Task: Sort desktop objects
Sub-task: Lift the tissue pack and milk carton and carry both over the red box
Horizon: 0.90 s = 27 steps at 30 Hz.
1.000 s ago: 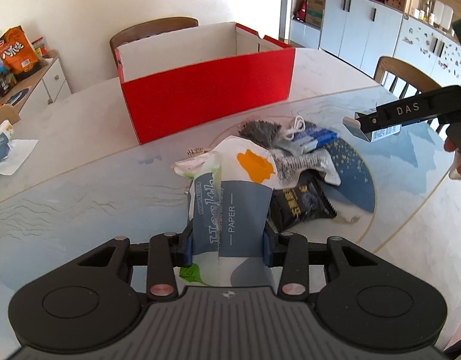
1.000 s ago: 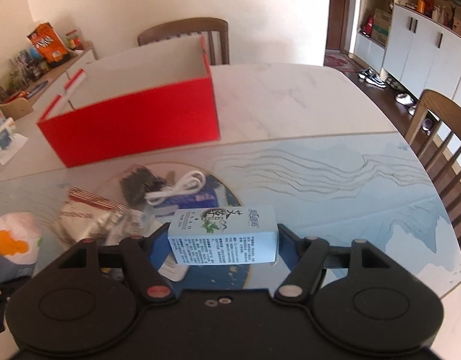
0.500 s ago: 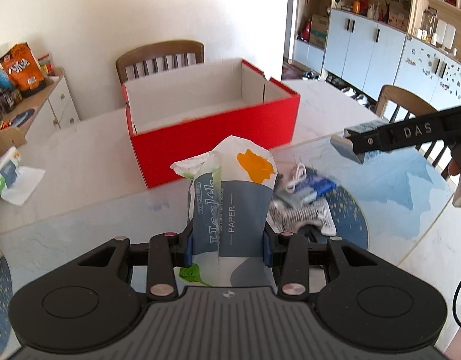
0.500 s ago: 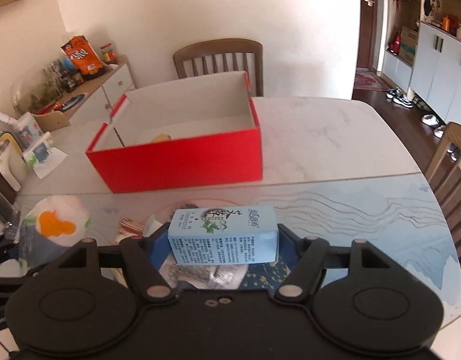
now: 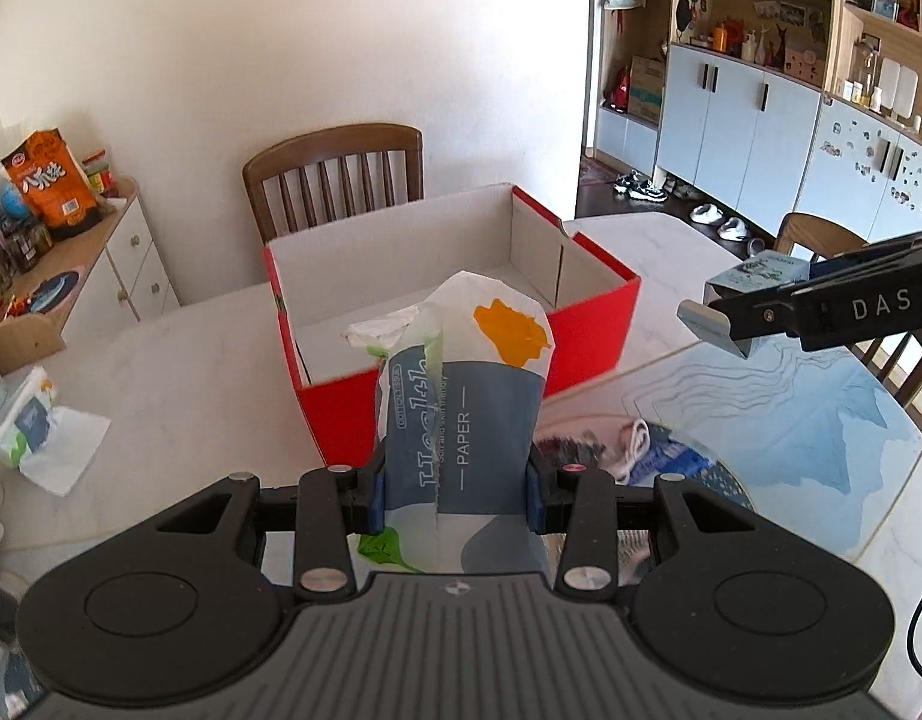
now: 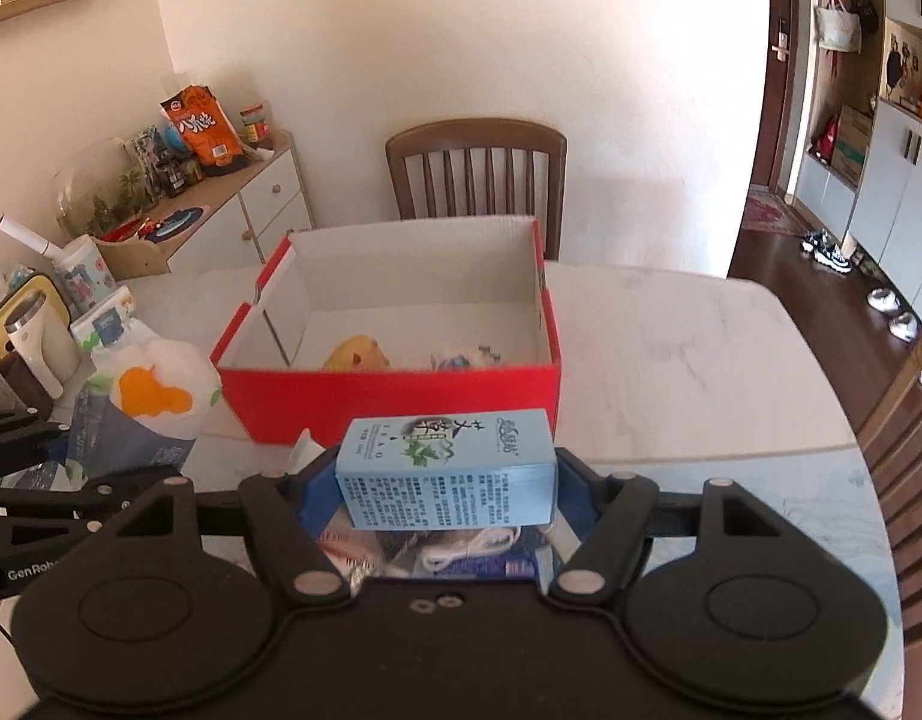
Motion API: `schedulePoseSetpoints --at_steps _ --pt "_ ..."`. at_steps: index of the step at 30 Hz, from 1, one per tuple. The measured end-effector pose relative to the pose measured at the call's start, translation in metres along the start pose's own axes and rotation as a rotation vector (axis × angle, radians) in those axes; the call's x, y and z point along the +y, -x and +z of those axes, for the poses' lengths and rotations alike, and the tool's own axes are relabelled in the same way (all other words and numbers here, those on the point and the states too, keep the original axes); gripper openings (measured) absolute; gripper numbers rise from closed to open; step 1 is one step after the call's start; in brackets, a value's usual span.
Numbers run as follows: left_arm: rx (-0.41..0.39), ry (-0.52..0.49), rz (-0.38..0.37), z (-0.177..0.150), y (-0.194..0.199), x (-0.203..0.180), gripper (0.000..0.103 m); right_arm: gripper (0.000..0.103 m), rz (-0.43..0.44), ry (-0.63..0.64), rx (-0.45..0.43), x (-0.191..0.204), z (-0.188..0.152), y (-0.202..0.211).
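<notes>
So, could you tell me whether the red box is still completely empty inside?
No, the right wrist view shows a yellow item and another small item lying inside the red box.

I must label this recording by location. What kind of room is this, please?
Most likely a home dining room: a marble-look dining table with wooden chairs, a sideboard crowded with snacks and jars, and wall cupboards with shoes on the floor by the doorway.
</notes>
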<state>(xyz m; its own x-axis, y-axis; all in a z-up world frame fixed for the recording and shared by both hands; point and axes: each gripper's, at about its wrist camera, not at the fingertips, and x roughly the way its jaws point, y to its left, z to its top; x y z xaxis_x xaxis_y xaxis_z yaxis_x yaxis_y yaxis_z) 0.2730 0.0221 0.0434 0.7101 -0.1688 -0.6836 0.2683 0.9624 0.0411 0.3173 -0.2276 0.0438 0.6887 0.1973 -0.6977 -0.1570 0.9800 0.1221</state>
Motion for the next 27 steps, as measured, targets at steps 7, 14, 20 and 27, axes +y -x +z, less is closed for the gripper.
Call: schedulePoseSetpoints --at_steps 7,14,20,27 --pt "-0.012 -0.034 0.019 0.029 -0.016 0.008 0.039 0.071 0.009 0.016 -0.015 0.003 0.026 -0.012" --pt "-0.009 -0.062 0.044 0.058 -0.043 0.017 0.039 0.071 0.005 0.042 -0.022 0.009 0.051 -0.034" --pt "0.013 -0.071 0.044 0.078 -0.068 0.029 0.039 0.071 0.014 0.084 -0.035 0.016 0.066 -0.053" --pt "0.07 -0.032 0.022 0.099 -0.103 0.051 0.039 0.071 0.009 0.109 -0.021 0.019 0.077 -0.087"
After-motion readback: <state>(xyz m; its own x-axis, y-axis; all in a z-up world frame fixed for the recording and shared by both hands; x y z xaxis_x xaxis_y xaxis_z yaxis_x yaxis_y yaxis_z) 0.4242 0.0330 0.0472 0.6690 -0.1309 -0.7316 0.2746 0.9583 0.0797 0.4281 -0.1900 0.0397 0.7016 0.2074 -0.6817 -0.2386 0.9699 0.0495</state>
